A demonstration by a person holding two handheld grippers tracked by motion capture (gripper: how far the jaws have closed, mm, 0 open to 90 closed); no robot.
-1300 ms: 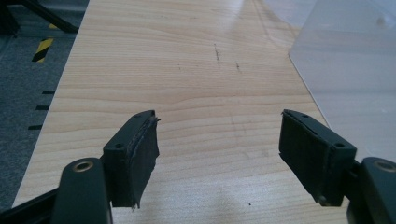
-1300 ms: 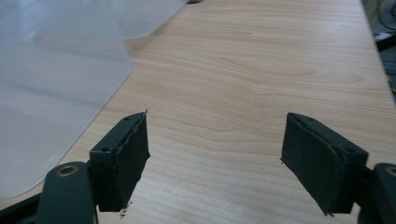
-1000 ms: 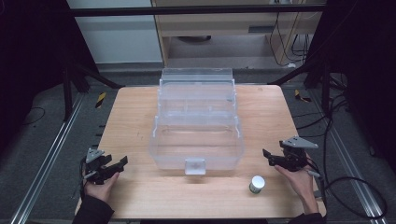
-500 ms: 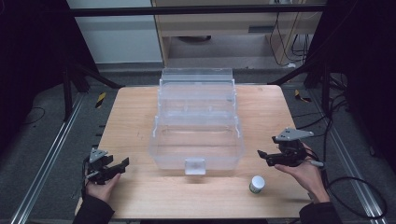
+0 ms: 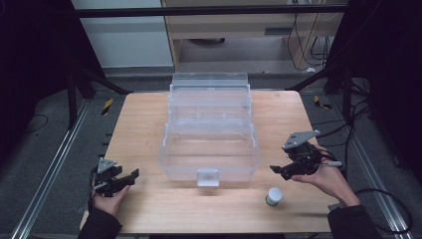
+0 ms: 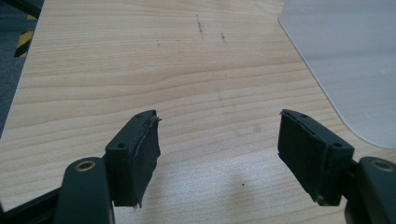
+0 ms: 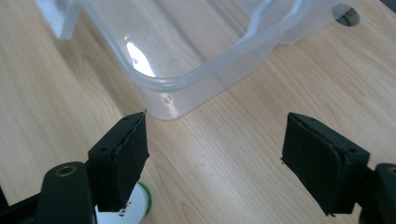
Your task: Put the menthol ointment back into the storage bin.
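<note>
My left gripper [image 5: 117,180] hovers wide open at the table's [image 5: 144,124] near left. My right gripper [image 5: 291,168], jaws spread, faces the clear bin's [image 5: 209,149] near right corner. The right gripper view catches the small white jar [image 7: 135,207] under my left jaw; from above, the jar sits just near of that gripper.

A big clear plastic storage box [image 5: 209,137] is sitting open in the middle of the wooden table, with tiered see-through trays stepping up toward the far side and a small latch tab on its near wall. A little round jar [image 5: 273,196] with a white lid is standing upright near the box's front right corner — not touching it.
</note>
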